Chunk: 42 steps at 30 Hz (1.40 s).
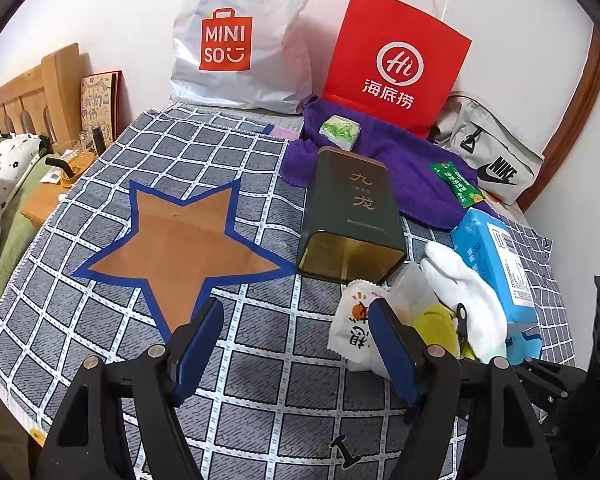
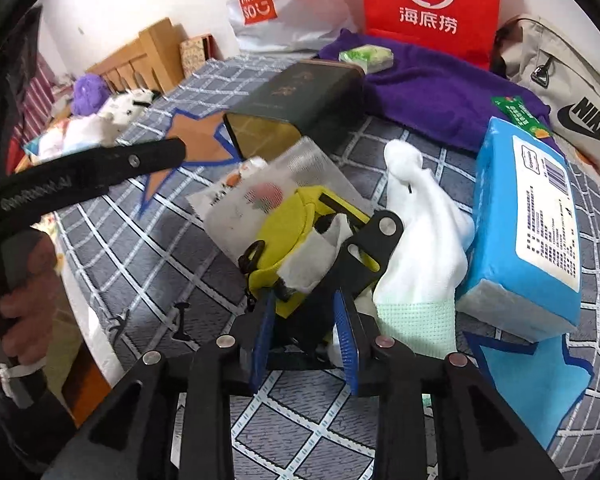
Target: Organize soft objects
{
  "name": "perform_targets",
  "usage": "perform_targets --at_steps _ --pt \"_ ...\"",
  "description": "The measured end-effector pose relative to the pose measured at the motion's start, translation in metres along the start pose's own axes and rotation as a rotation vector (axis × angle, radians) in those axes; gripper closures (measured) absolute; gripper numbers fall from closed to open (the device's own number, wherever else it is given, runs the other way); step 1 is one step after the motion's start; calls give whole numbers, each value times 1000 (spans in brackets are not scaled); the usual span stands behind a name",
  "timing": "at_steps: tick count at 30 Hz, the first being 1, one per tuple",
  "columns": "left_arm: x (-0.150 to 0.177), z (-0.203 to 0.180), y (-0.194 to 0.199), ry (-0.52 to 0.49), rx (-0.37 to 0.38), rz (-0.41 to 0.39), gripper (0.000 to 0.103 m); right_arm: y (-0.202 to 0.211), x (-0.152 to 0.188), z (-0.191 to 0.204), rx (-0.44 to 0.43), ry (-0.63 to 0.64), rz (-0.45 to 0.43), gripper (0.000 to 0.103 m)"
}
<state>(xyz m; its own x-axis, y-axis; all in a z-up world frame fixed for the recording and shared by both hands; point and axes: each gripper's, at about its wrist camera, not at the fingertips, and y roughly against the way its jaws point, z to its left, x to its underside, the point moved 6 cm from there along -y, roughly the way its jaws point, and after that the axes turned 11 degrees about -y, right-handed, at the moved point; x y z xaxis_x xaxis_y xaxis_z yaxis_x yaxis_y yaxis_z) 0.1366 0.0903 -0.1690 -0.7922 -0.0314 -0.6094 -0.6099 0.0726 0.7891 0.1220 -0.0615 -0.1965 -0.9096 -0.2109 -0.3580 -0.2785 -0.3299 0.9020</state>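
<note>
A pile of soft things lies on the checked cloth: a yellow pouch (image 2: 296,224) with a black clip (image 2: 370,248), a white glove (image 2: 420,232), a white snack packet (image 1: 352,320), a clear packet (image 2: 268,196) and a blue tissue pack (image 2: 528,220). My right gripper (image 2: 306,332) has its jaws narrowly apart around the near edge of the yellow pouch; whether they grip it I cannot tell. My left gripper (image 1: 296,348) is open and empty above the cloth, just left of the pile, near the brown star (image 1: 180,240).
A dark green tin (image 1: 352,216) lies on its side behind the pile. A purple towel (image 1: 400,160) carries a small green packet (image 1: 340,130). A Miniso bag (image 1: 236,36), a red paper bag (image 1: 396,60) and a Nike bag (image 1: 496,160) stand at the back. A blue star patch (image 2: 540,384) lies right.
</note>
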Motion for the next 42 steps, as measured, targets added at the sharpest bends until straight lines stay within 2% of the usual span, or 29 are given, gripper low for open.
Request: perform_targets --at_steps 3,4,5,9,12,16,23,25,28,30,36,42 --pt "0 3 0 10 0 -2 30 9 0 -2 84 16 -25 71" --pt "0 4 0 12 3 -2 30 12 0 -2 95 27 -33 67" --pt "1 4 -1 14 5 -1 30 11 0 -1 95 39 -30 58" --pt "3 2 -4 7 15 7 30 13 -7 -6 149 50 -53 58" --pt "3 4 -3 7 16 2 30 27 -9 -7 99 48 -73 58" --pt "3 7 -3 17 24 -5 30 39 -16 -23 60 -28 -108 58" --pt "5 6 -10 15 28 12 30 3 -26 -29 33 -78 -43 58" --pt "4 7 -12 18 28 15 30 -10 -26 -28 48 -77 -17 58" --pt "4 9 -13 22 25 18 30 -12 -26 -27 9 -79 -29 69" --pt "4 10 -15 23 24 22 30 -7 -25 -28 -26 -83 -29 94" --pt "4 3 -16 3 21 33 30 14 -24 -31 -91 -93 -82 99" --pt "2 -2 -14 -4 9 32 30 47 -14 -45 -82 -103 -134 100"
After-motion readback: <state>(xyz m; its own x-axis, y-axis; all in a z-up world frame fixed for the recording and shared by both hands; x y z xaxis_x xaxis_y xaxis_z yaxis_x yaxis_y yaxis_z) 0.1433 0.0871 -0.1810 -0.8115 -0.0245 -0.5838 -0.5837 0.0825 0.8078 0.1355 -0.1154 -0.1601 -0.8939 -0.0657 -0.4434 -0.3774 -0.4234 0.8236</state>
